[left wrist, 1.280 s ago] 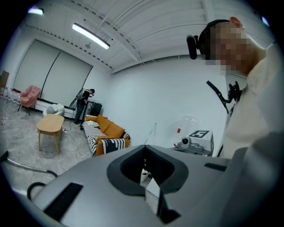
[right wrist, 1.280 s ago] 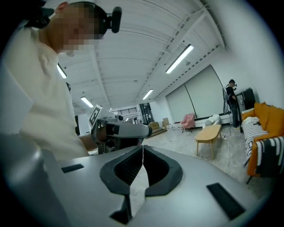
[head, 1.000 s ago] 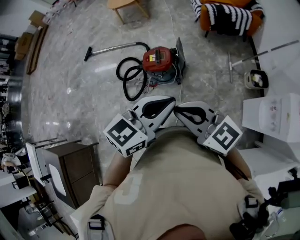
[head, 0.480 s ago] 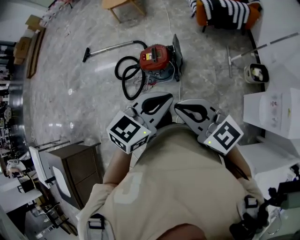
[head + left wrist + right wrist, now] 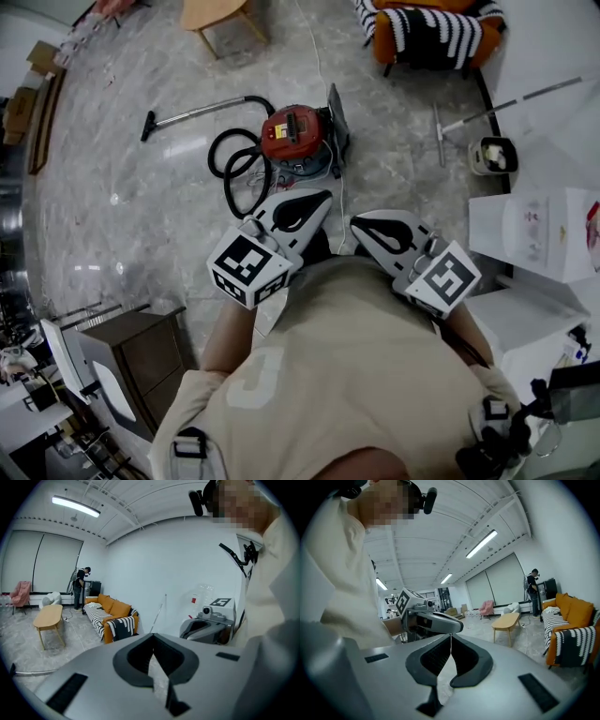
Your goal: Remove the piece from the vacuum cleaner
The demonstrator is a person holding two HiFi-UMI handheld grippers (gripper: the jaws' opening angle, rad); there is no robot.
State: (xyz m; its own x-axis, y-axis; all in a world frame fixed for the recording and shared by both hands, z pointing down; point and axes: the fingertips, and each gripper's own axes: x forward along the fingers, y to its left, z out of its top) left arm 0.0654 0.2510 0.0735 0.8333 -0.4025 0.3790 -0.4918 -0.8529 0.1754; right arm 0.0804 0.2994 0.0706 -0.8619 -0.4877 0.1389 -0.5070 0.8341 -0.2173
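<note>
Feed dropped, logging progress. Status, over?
Left gripper and right gripper shut, empty. Vacuum cleaner on floor ahead, untouched. Black hose coiled beside it.

Red vacuum cleaner, striped throw, grey floor, perhaps marbled

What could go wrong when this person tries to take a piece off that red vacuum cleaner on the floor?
1. The black hose lies in loose loops between the person and the vacuum cleaner; a foot could catch in it.
2. The left gripper and the right gripper both have their jaws together and are empty; unless opened in time, they may only knock the piece.
3. The vacuum cleaner might slide on the glossy floor when pulled.
</note>
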